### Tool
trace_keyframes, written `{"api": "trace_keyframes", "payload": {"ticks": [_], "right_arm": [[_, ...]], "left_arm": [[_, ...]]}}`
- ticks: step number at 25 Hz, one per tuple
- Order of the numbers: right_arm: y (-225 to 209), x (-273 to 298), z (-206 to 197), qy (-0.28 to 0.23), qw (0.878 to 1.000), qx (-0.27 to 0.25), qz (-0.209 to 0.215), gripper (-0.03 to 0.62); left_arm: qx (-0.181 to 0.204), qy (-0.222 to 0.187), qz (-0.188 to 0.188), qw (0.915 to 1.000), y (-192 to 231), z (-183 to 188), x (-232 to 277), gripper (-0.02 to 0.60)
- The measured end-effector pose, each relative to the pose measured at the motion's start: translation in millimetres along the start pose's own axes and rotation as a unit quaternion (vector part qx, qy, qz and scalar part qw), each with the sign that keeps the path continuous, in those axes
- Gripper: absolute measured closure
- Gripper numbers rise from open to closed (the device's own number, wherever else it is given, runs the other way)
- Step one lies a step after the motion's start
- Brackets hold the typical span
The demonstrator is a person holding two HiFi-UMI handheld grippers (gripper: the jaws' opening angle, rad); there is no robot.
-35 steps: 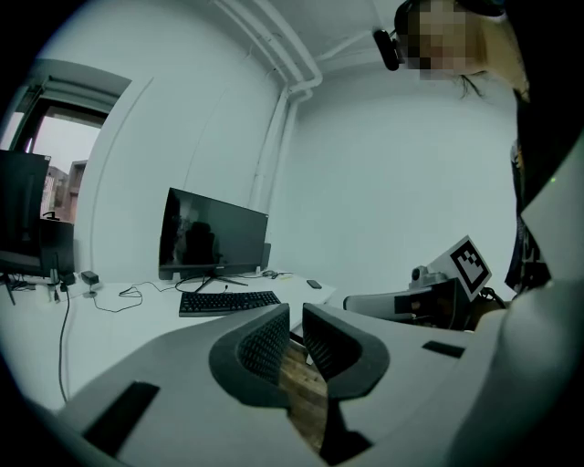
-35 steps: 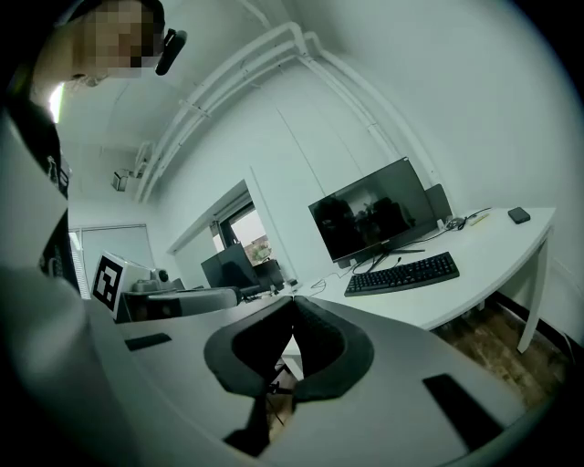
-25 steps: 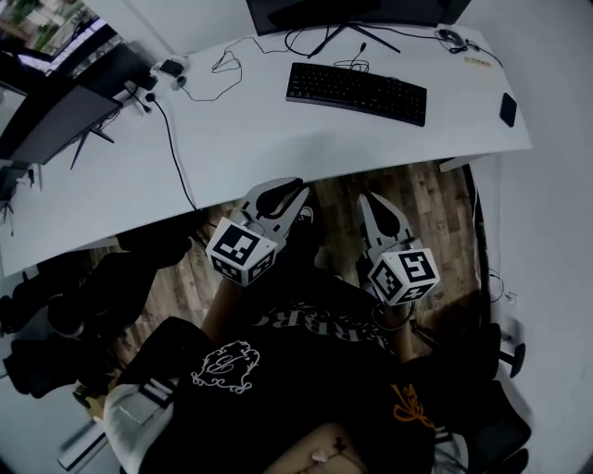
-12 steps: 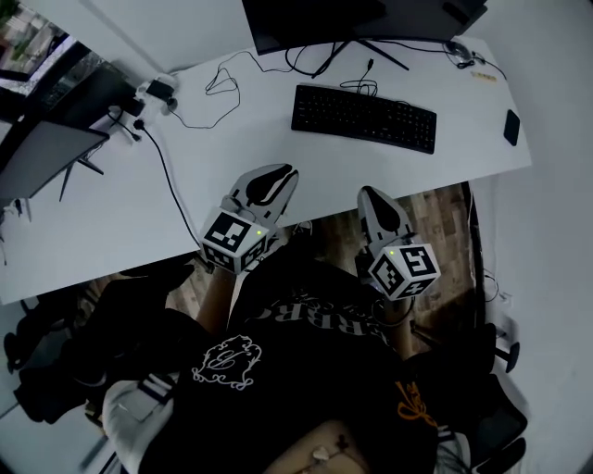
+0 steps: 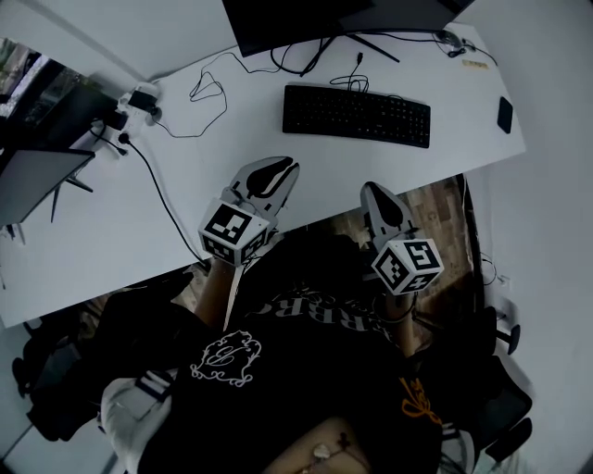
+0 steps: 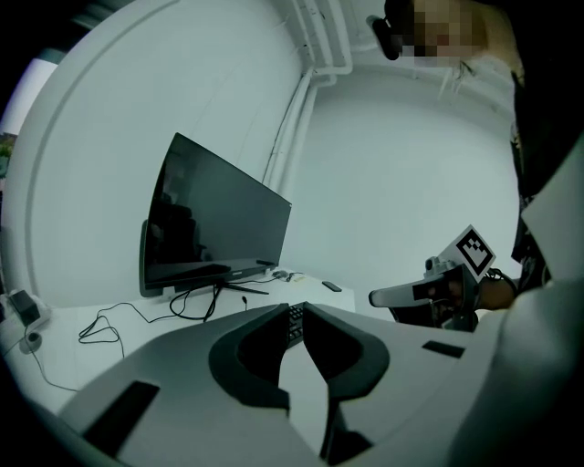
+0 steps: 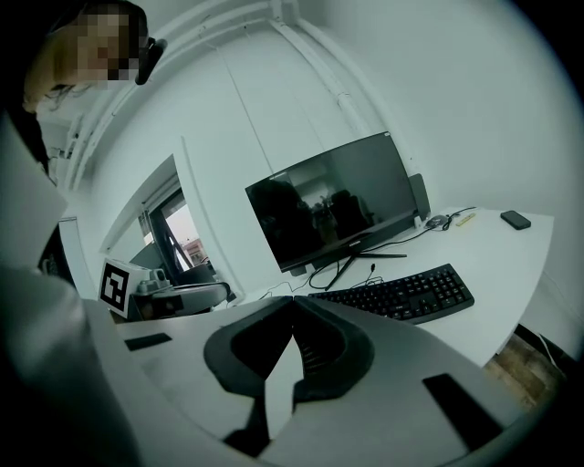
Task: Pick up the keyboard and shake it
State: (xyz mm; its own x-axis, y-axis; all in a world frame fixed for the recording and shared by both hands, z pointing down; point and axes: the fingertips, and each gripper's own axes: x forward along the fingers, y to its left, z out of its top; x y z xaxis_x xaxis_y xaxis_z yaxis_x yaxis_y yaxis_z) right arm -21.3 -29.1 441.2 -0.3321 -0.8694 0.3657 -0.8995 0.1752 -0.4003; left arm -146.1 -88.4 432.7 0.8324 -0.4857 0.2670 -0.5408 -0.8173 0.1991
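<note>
Your left gripper (image 5: 281, 169) hangs over the near edge of the white desk (image 5: 102, 250). Its jaws are pressed together or as good as, w/ nothing btwn them. In the left gripper view only a sliver of gap shows at the tips. Your right gripper (image 5: 370, 190) has its tips at that same edge & its body back over the wood floor (image 5: 435, 202). Its jaws are pressed tight together, also empty. Both point toward the far side of the desk, tipped a bit down, w/ the marker cubes on your side.

The keyboard (image 5: 357, 115) lies flat on the desk, untouched, well apart from both grippers & ahead of them. Its long side runs approx along the desk's near edge. Just behind it stands the monitor (image 5: 306, 20) on a splayed foot, screen dark. A mouse (image 5: 450, 39) sits at the far right corner. A small dark flat thing (image 5: 505, 114) lies near the right edge; can't tell what it is. A thin black cable (image 5: 159, 190) runs from the plug block (image 5: 142, 96) at far left, across the desk & over the near edge.
</note>
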Motion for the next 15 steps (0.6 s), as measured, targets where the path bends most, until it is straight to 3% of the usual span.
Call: {"api": "trace_keyframes", "payload": {"ticks": [4, 9, 15], "right_arm": [[-13.6, -0.6, 6.3, -0.006, 1.0, 0.003, -0.004, 0.58], [-48.2, -0.4, 18.7, -0.016, 1.0, 0.013, -0.01, 0.58], [-114.9, 4.9, 38.3, -0.008, 1.0, 0.009, -0.019, 0.58]], "left_arm": [[-0.005, 0.014, -0.009, 0.9999, -9.1, 1.5, 12.0, 0.525], [-0.032, -0.001, -0.01, 0.9994, -12.3, 6.3, 29.8, 0.525], [-0.049, 0.015, 0.049, 0.9974, 16.6, 7.5, 67.1, 0.525]]}}
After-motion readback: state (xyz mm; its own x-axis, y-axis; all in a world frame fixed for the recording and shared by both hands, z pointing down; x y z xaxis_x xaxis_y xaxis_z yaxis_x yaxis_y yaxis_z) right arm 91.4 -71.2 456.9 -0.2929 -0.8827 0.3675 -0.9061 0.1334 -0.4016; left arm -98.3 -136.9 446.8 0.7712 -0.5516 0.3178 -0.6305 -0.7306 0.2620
